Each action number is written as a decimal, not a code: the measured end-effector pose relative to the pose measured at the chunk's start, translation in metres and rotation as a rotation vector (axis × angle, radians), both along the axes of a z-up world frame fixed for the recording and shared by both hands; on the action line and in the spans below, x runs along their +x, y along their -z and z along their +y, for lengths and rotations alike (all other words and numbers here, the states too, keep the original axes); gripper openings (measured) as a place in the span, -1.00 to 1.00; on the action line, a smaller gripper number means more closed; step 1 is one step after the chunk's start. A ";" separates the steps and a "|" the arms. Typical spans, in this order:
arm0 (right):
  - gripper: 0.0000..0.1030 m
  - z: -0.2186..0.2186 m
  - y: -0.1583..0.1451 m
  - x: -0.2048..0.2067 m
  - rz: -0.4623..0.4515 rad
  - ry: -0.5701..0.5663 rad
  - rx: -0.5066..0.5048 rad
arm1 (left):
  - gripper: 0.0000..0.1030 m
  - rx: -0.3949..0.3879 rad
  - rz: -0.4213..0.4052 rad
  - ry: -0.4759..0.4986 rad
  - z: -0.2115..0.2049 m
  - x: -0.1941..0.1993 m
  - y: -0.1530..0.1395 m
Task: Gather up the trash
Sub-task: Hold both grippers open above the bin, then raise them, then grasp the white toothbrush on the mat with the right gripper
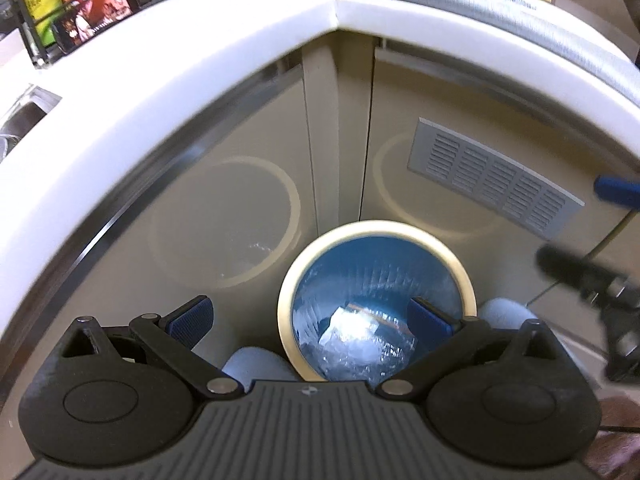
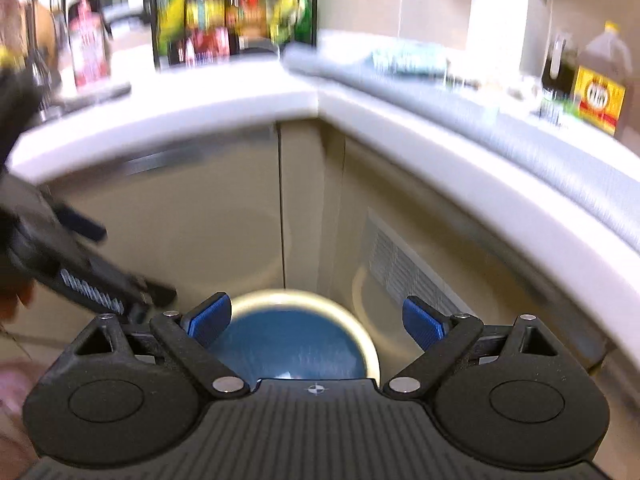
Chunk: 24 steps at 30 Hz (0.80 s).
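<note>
Both grippers hang over the round cream-rimmed bin with the blue liner [image 1: 376,280], fingers spread wide and holding nothing: the left gripper [image 1: 310,322] right above the opening, the right gripper [image 2: 316,322] just beside it. A crumpled clear plastic wrapper [image 1: 352,334] lies at the bottom of the bin. The bin sits in the corner of beige cabinets, under the white L-shaped worktop [image 1: 200,60] with bottles along the back.

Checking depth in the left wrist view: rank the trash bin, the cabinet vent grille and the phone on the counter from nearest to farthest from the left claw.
1. Trash bin, right below the left claw.
2. Vent grille, upper right on the cabinet.
3. Phone, far upper left on the counter.
</note>
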State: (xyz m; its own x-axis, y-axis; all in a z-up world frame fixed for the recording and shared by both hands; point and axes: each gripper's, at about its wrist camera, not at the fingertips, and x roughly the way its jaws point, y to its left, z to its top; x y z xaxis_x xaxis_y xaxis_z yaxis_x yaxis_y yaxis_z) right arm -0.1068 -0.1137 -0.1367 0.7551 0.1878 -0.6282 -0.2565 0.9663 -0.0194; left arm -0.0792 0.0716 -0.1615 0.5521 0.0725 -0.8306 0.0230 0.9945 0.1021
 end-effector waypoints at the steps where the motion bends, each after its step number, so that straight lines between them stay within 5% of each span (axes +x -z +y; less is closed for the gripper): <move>1: 0.85 -0.002 -0.007 0.001 -0.022 0.003 0.006 | 0.99 -0.003 -0.006 -0.004 0.001 0.000 -0.003; 13: 1.00 -0.044 -0.076 0.052 -0.185 0.120 0.031 | 1.00 -0.043 -0.071 -0.016 0.006 -0.002 -0.034; 24: 1.00 -0.094 -0.076 0.156 -0.093 0.305 0.058 | 1.00 -0.074 -0.079 -0.029 0.013 -0.003 -0.037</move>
State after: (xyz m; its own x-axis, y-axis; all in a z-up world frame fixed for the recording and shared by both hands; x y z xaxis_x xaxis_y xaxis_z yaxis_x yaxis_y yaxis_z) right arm 0.0496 -0.2075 -0.0603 0.8354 -0.0227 -0.5491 0.0457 0.9986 0.0284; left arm -0.0818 0.0843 -0.1249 0.6146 0.0295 -0.7883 -0.0115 0.9995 0.0284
